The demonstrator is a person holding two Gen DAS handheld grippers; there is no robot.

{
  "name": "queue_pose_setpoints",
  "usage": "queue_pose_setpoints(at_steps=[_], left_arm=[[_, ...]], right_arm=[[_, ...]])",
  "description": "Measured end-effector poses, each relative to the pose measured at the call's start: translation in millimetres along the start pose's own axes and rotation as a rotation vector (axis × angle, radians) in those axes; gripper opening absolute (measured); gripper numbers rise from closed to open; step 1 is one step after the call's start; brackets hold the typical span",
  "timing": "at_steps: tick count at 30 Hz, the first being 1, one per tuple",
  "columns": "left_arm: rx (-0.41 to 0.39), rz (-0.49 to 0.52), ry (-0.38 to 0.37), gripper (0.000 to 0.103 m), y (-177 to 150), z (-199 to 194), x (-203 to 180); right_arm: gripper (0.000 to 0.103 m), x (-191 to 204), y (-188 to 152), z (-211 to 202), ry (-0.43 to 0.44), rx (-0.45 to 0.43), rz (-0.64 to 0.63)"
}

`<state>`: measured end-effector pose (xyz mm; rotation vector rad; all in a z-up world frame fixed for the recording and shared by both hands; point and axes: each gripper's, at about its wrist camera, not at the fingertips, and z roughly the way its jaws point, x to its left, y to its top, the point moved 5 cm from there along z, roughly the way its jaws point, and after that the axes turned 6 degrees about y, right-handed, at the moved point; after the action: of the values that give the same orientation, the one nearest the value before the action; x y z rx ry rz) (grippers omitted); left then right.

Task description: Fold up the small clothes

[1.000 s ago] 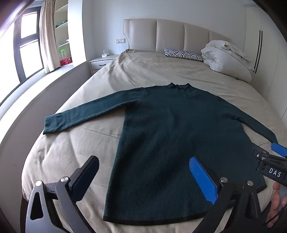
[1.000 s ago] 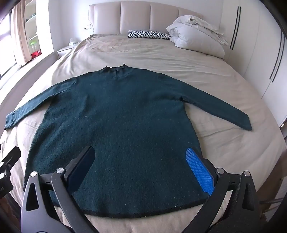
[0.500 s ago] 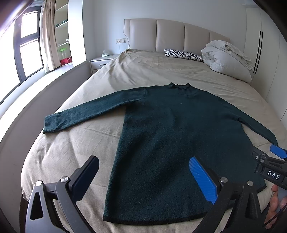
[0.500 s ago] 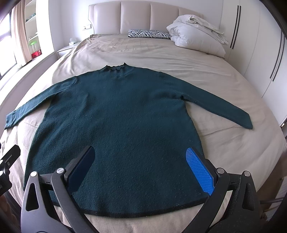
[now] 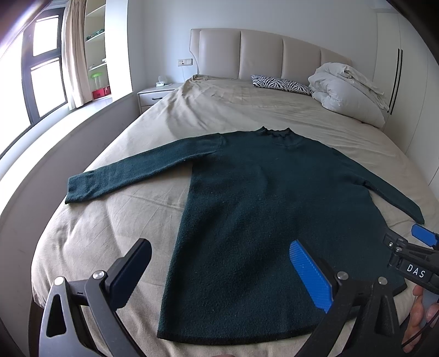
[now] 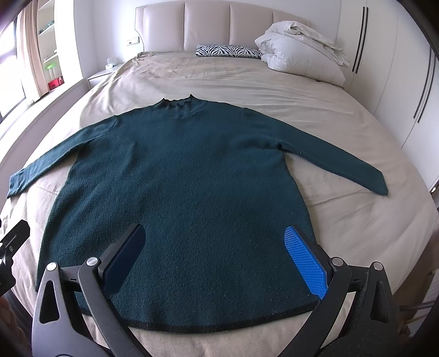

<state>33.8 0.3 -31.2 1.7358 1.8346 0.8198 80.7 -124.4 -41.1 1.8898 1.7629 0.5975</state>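
A: Left wrist view vs 0.5 s ago: almost no change. The sweater (image 5: pixel 274 219) hasn't shifted, flat on the bed (image 5: pixel 233 109), both sleeves out. The right gripper (image 5: pixel 424 239) at the frame's right edge sits a touch lower/further right than before.

B: Right wrist view, same story. Sweater (image 6: pixel 192 178) in the same spot, collar twd the headboard (image 6: pixel 219 24), hem nearest the cam. Left gripper's tip at the left edge (image 6: pixel 13 239) has slid slightly outward.

A: Gripper states? Left gripper (image 5: pixel 216 272): fingers spread wide, nothing betw them, hanging over the hem's left corner area.

B: Right gripper (image 6: pixel 214 258) also spread wide, empty, above the lower right part of the body; blue pad (image 6: pixel 304 261) near the right side seam.

A: Edges: hem runs just short of the bed's foot edge. Left cuff (image 5: pixel 74 189) near the bed's left side.

B: Right cuff (image 6: pixel 378 186) has more bare sheet beyond it. Lots of open sheet betw collar and the zebra pillow (image 6: pixel 227 50) + white duvet pile (image 6: pixel 301 55). Wardrobe doors (image 6: pixel 397 68) close along the right side.
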Motion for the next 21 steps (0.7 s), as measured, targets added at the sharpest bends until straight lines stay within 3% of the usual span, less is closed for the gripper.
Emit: queue_pose_setpoints(at_steps=[21], left_arm=[[0.002, -0.003, -0.002, 0.103, -0.9, 0.2, 1.1]], right_arm=[[0.103, 3.1, -4.1, 5.5, 0.005, 0.006, 0.0]])
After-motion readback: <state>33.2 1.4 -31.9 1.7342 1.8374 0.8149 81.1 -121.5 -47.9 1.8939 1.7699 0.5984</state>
